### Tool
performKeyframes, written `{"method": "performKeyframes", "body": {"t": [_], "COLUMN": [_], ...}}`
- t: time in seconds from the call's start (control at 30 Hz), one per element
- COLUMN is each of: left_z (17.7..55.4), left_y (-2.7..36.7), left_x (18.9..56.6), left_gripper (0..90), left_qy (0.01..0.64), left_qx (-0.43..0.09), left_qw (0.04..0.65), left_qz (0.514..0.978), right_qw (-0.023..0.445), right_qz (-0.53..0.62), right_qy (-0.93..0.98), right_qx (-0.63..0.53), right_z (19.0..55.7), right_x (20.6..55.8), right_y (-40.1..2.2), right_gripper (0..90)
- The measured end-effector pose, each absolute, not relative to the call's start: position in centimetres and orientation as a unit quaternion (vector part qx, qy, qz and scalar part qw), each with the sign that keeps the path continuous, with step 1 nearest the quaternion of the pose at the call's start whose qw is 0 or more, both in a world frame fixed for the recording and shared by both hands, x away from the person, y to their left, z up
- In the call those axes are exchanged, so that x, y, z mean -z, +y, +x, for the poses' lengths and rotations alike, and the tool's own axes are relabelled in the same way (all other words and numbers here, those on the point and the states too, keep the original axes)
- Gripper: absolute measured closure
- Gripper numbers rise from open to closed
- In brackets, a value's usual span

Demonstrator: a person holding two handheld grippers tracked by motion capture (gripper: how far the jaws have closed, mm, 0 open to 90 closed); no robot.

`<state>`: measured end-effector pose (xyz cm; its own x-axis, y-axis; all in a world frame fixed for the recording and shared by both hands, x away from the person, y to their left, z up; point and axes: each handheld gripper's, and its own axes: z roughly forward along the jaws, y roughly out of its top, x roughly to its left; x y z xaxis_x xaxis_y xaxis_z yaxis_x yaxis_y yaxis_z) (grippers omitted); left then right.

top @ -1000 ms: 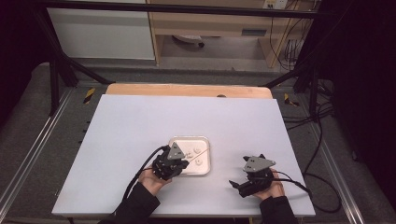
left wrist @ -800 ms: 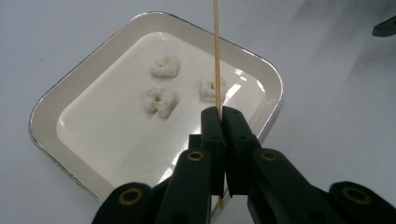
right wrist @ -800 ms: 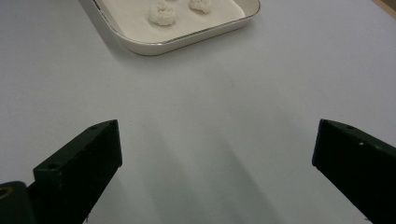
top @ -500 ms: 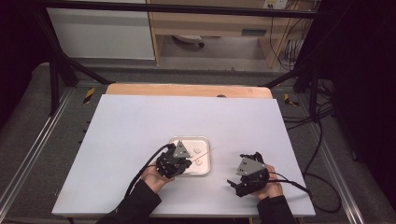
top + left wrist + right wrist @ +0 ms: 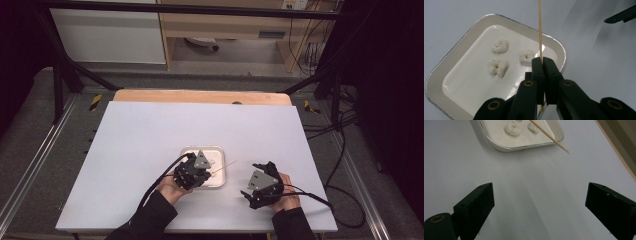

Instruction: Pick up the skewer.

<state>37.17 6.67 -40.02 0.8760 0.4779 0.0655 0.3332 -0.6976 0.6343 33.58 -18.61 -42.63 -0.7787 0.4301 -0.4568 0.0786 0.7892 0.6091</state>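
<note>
The left gripper (image 5: 541, 62) clamps a thin pale wooden skewer (image 5: 539, 30) above the white tray (image 5: 456, 60). The right gripper (image 5: 539, 202), jaws apart but just narrowing, holds nothing.

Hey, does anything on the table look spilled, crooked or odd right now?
Nothing stands out. Three white pieces lie inside the tray, none spilled. The left gripper is shut on a skewer that juts past the tray rim. The right gripper is open over bare table.
</note>
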Motion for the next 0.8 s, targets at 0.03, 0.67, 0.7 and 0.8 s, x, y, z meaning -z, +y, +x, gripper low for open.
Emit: {"method": "performKeyframes", "body": {"t": [0.03, 0.67, 0.7, 0.8], "left_z": [37.2, 37.2, 37.1, 37.1], "left_y": [6.5, 3.7, 3.6, 3.1], "left_x": [40.0, 39.5, 39.5, 39.6], "left_gripper": [87.7, 87.7, 87.8, 87.7], "left_qy": [0.22, 0.194, 0.191, 0.185], "left_qx": [-0.113, -0.109, -0.109, -0.105], "left_qw": [0.317, 0.307, 0.305, 0.303], "left_qz": [0.915, 0.925, 0.927, 0.929], "right_qw": [0.302, 0.338, 0.341, 0.344], "right_qz": [0.14, 0.088, 0.079, 0.072], "right_qy": [0.898, 0.897, 0.897, 0.898], "right_qx": [-0.289, -0.272, -0.269, -0.266], "right_z": [33.5, 33.1, 33.1, 33.0], "right_x": [42.6, 42.2, 42.2, 42.2], "right_y": [-18.5, -17.6, -17.5, -17.4], "right_gripper": [10.1, 20.9, 22.9, 25.0]}}
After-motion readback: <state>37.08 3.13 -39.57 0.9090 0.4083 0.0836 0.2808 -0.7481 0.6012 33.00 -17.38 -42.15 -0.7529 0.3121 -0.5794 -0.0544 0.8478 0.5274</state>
